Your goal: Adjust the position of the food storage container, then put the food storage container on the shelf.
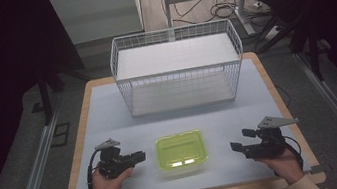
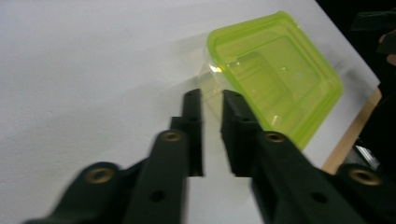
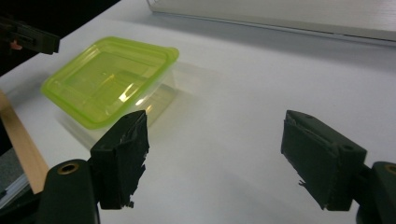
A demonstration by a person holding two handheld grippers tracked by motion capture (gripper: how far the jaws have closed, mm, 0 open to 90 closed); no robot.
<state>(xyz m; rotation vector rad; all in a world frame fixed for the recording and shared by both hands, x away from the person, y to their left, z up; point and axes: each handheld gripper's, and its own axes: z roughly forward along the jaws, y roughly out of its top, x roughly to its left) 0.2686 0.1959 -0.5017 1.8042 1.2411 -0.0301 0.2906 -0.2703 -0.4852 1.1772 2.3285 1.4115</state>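
**Both grippers flank the green-lidded box**

A clear box with a green lid (image 1: 182, 153) sits on the table (image 1: 108, 113) near its front edge, between your two hands. Your left gripper (image 1: 138, 157) rests just left of the box, pointing at it, its fingers (image 2: 192, 122) drawn narrow with a slim gap and nothing between them. Your right gripper (image 1: 235, 146) lies further off to the right, fingers (image 3: 122, 154) spread wide and empty. A white wire basket (image 1: 177, 68) stands at the far side of the table.
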